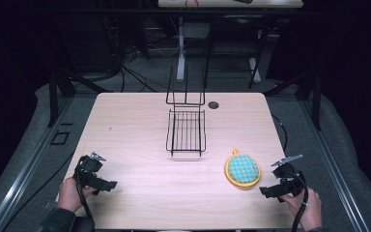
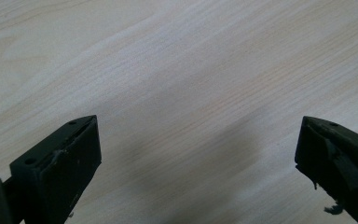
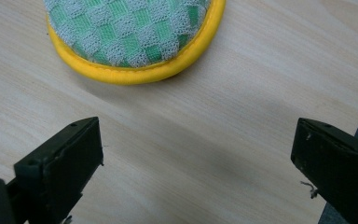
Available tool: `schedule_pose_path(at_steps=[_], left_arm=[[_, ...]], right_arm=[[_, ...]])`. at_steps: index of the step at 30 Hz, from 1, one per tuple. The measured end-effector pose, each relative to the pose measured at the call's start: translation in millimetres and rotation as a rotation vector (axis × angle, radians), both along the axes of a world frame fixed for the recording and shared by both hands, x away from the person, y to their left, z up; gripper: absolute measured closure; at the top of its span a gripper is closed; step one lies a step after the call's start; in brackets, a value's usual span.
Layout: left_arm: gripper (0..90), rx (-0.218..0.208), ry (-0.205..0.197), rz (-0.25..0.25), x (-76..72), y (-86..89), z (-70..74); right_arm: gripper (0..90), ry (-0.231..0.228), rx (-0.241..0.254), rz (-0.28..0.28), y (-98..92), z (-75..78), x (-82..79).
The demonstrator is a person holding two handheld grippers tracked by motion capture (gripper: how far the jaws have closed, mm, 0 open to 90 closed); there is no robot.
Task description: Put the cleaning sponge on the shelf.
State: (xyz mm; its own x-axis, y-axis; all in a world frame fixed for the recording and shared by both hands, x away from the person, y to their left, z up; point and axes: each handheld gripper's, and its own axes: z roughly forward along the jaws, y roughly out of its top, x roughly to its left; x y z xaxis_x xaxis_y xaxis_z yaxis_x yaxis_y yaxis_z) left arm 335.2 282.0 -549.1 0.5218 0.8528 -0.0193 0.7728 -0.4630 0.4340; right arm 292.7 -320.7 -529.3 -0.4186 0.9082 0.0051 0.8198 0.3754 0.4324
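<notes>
I can read no brand or writing on anything here. My right gripper (image 1: 266, 192) sits near the table's (image 1: 135, 125) right front edge, its 2 jaws wide apart with nothing between them, and the round sponge (image 1: 243, 169) with its yellow rim lies just beyond. My left gripper (image 1: 110, 184), jaws also spread and empty, hovers over bare wood. From the high view I get the black wire rack (image 1: 186, 130) mid-table; the right gripper view gives me the sponge's (image 3: 130, 32) green-and-grey checked mesh.

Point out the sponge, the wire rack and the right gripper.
sponge (image 1: 243, 168), high view, middle of its green top
wire rack (image 1: 186, 131), high view, its flat grid
right gripper (image 3: 193, 161), right gripper view, midway between its fingers
</notes>
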Motion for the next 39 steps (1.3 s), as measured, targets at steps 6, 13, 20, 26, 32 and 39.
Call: schedule_pose_path(at_steps=[6, 13, 20, 26, 32, 39], left_arm=[[0.0, -0.045, -0.018, -0.002, -0.2, 1.3, 2.2], [0.0, -0.031, -0.005, -0.016, 0.4, 0.0, 0.7], [0.0, -0.027, -0.011, -0.014, -0.1, -1.2, 0.9], [0.1, -0.018, -0.004, -0.025, 0.8, -4.1, -0.4], [0.0, -0.017, -0.004, -0.027, 1.9, -5.1, -0.9], [0.0, -0.013, 0.000, -0.035, 1.7, -6.8, -1.5]], right_arm=[[2.2, -0.011, -0.003, 0.017, 0.5, 3.0, -0.4], [3.6, -0.044, -0.002, 0.035, 2.5, 6.4, -1.0], [2.4, -0.083, -0.008, 0.055, 8.9, 12.8, -0.5], [0.0, -0.043, 0.067, 0.069, 11.1, 11.7, 6.7], [0.0, -0.055, 0.097, 0.092, 18.0, 13.0, 15.7], [0.0, -0.053, 0.116, 0.140, 27.6, 11.4, 26.8]])
